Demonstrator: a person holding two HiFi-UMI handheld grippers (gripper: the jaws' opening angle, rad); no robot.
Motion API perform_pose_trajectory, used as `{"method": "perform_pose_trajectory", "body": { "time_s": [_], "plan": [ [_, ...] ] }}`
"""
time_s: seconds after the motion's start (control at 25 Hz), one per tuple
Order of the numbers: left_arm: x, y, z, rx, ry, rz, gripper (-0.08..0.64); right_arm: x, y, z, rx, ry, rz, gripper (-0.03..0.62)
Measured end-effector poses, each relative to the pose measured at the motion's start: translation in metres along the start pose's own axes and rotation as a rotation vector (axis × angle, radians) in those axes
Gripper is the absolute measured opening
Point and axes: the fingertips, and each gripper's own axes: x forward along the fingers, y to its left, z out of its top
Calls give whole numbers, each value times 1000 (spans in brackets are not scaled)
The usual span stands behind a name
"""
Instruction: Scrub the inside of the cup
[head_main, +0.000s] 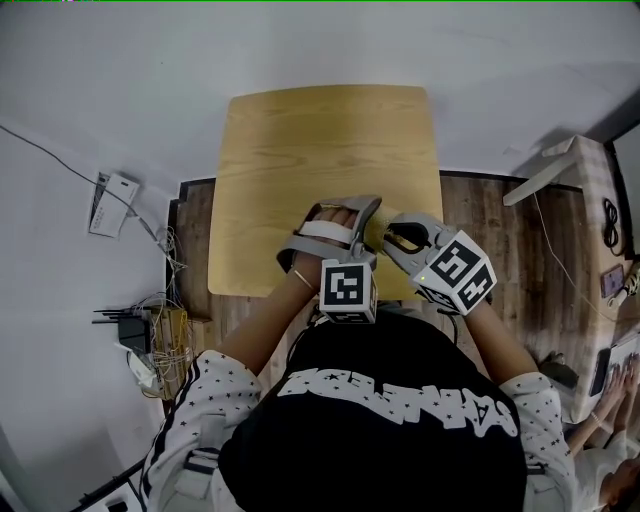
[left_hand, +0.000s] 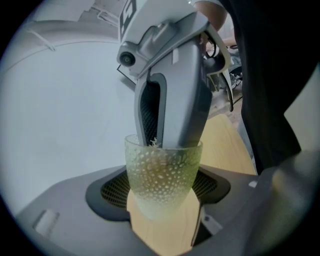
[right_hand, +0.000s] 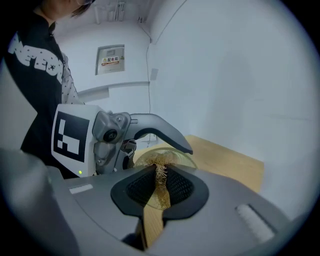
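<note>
Both above the table, left gripper clamps the cup, right gripper pinches a scourer inside.

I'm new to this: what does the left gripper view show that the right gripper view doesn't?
Only the left gripper view: the dimpled green side of the cup, clamped by the left gripper, with the right gripper dipping in from above. Only the right gripper view: the straw-like scrubber plainly, pinched in that gripper's jaws, and a wall sign. Both: the cup and the wooden table.
</note>
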Motion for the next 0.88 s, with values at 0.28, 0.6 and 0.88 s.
{"method": "perform_pose_trajectory", "body": {
  "time_s": [0.28,0.6,0.88],
  "plan": [
    [3,0,5,30,-18,10,370,-4,-9,-2,300,-86,30,54],
    [2,-1,7,55,-15,11,370,-10,-14,1,537,-176,86,52],
    [0,-1,1,140,27,16,370,-13,-20,6,825,-291,168,52]
  ]
}}
